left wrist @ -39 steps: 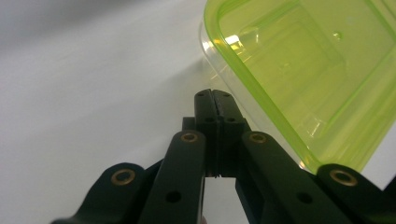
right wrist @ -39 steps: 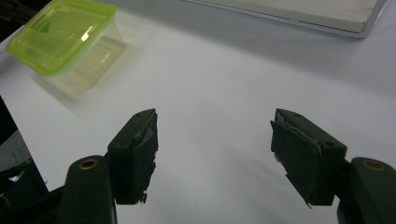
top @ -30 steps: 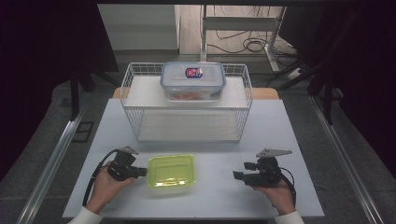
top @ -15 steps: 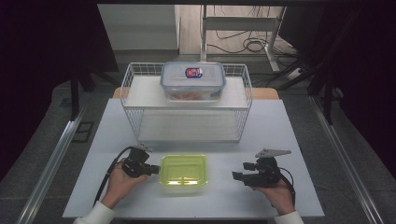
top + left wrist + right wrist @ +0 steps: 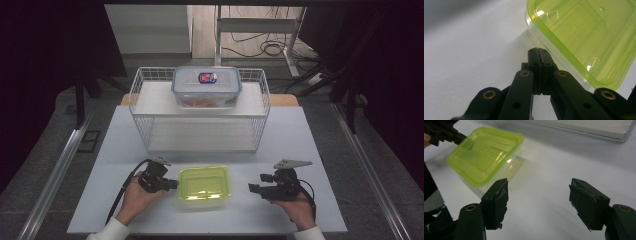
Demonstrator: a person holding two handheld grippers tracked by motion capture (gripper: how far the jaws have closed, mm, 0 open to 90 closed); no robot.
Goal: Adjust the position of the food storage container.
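The left gripper (image 5: 172,184) has slid right across the table, pushing the green box (image 5: 204,183) right with its closed jaw tips.

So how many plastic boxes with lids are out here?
2: a green-lidded box on the table near the person, between the two grippers, and a clear box on top of the wire rack farther back.

Lab — black curtains (image 5: 55,60), floor cables (image 5: 260,47), metal rails (image 5: 57,170).
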